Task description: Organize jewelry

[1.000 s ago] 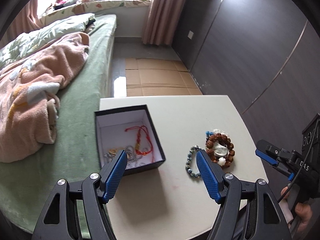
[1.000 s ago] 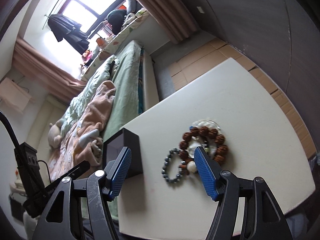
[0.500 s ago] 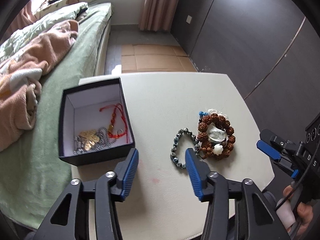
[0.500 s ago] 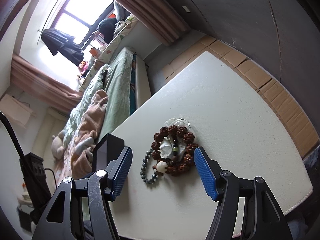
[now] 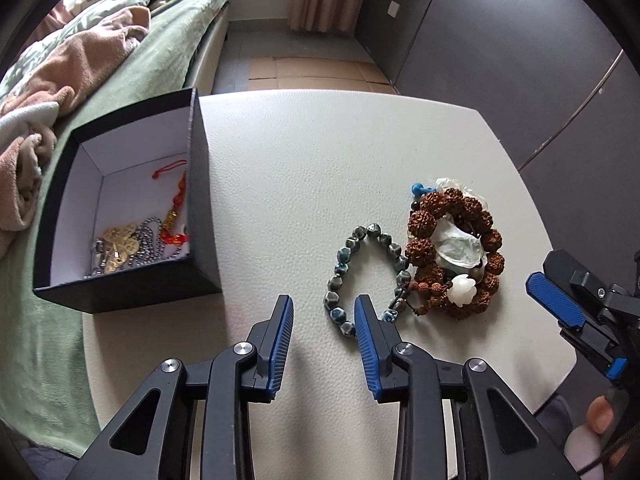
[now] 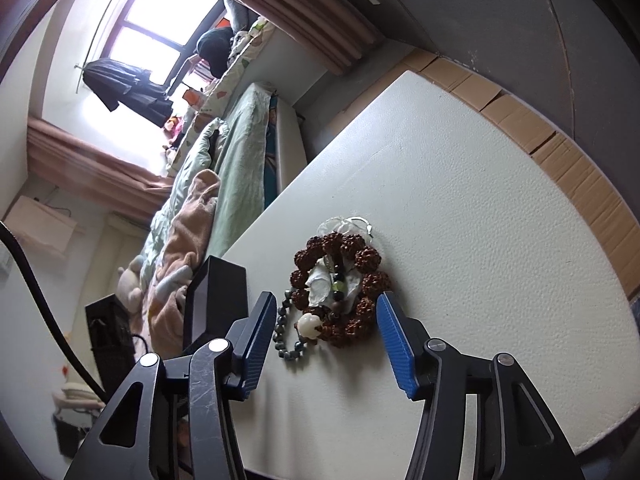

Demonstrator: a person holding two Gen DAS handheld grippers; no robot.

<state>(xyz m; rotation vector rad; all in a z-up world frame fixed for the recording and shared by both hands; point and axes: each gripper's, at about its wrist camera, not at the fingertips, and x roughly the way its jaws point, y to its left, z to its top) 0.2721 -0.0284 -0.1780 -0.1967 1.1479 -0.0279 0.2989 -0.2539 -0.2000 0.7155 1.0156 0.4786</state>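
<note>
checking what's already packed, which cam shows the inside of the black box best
The left wrist view. It looks down into the open black box, showing the white lining, a red cord bracelet, a gold pendant and a silver chain. The right wrist view catches only the box's dark outer walls edge-on; nothing inside shows.

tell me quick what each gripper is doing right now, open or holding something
Left gripper: open, holding nothing, by the grey-blue bead bracelet.
Right gripper: open, holding nothing, near the brown bead bracelet.
</note>
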